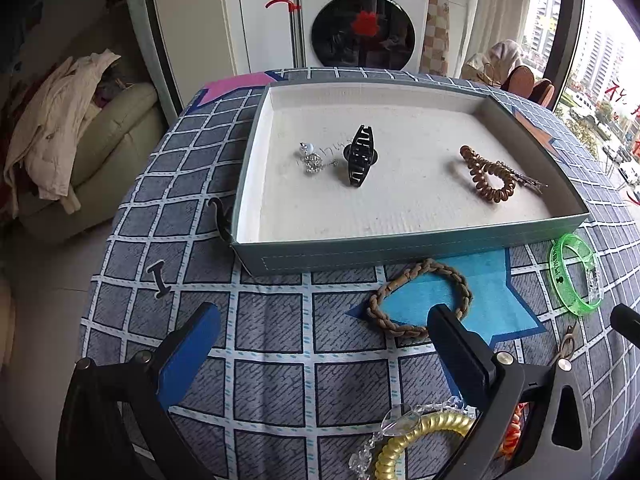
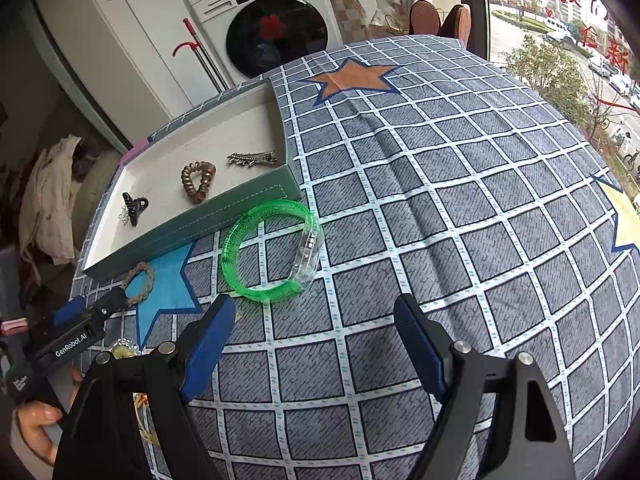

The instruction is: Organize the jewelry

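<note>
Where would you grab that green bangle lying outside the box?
The green bangle lies flat on the cloth, so probably come from above with the open right gripper, one finger inside the ring and one outside, pinching the near green arc rather than its clear clasp.

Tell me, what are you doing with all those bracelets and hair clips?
A person is sorting jewelry into a tray on the table. A black hair claw, a brown coil hair tie and a few sparkly pieces are inside. The left gripper is open near the braided bracelet; the right gripper is open by the green bangle. Neither holds anything.
</note>
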Motion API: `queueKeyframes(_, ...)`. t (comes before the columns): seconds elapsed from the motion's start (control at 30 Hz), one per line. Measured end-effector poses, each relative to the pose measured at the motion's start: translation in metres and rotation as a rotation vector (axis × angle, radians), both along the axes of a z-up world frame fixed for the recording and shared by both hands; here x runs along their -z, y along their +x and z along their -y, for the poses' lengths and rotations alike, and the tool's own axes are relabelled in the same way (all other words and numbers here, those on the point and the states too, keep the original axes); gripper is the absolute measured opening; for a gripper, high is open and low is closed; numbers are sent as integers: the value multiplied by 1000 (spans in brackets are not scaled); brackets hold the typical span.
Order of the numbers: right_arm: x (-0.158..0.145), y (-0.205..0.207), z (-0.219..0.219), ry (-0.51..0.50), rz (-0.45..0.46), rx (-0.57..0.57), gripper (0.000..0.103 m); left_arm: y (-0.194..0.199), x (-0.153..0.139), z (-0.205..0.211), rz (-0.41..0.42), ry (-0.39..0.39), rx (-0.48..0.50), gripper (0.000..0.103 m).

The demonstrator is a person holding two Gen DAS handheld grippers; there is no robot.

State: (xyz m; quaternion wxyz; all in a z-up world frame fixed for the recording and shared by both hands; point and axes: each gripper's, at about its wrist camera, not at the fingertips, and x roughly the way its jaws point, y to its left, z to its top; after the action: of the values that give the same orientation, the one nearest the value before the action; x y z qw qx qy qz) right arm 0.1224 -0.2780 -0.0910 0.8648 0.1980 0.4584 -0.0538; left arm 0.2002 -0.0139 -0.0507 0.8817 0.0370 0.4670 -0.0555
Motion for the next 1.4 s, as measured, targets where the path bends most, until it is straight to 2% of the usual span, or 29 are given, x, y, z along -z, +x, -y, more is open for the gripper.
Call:
queueKeyframes(0.3, 2, 18, 1, -34, -14, 20, 84, 8, 4, 3, -24, -21, -37, 103)
queueKeyframes(0.47, 9, 34, -5, -84, -45, 10, 83, 10, 6, 8, -21, 3, -32, 103)
queueKeyframes(0.6, 10, 39, -13, -143, -53, -9, 72, 9, 7, 12, -12, 15, -13, 103)
queueKeyframes(0.67, 11, 41, -18, -177, -58, -29, 69, 8, 6, 15, -6, 12, 13, 101)
queueKeyframes(0.8, 13, 43, -32, -283, -67, -92, 62, 5, 3, 26, 7, 55, 88, 101)
queueKeyframes(0.87, 12, 42, -34, -287, -59, -107, 57, 3, 2, 31, 11, 70, 118, 100)
queueKeyframes(0.9, 12, 41, -34, -286, -58, -109, 56, 2, 1, 32, 14, 67, 135, 94)
queueKeyframes(0.97, 12, 40, -35, -280, -57, -113, 52, 1, -1, 35, 14, 65, 156, 90)
queueKeyframes(1.03, 11, 40, -36, -279, -56, -120, 40, 1, -2, 36, 12, 52, 180, 83)
queueKeyframes(1.1, 11, 39, -36, -274, -56, -125, 33, 1, -2, 37, -2, 17, 207, 67)
queueKeyframes(1.13, 11, 40, -36, -273, -57, -126, 30, 0, -3, 38, -5, 8, 222, 63)
queueKeyframes(1.17, 11, 40, -36, -271, -57, -126, 29, -2, -3, 39, -5, 4, 234, 52)
queueKeyframes(1.23, 10, 38, -37, -267, -58, -125, 22, -5, -4, 45, 0, 15, 264, 40)
queueKeyframes(1.27, 10, 38, -36, -265, -58, -124, 20, -7, -4, 47, -1, 15, 275, 27)
queueKeyframes(1.33, 10, 37, -34, -261, -56, -122, 11, -10, -4, 49, 4, 22, 281, 27)
queueKeyframes(1.4, 10, 34, -31, -252, -51, -114, 11, -11, -5, 46, -2, 4, 275, 26)
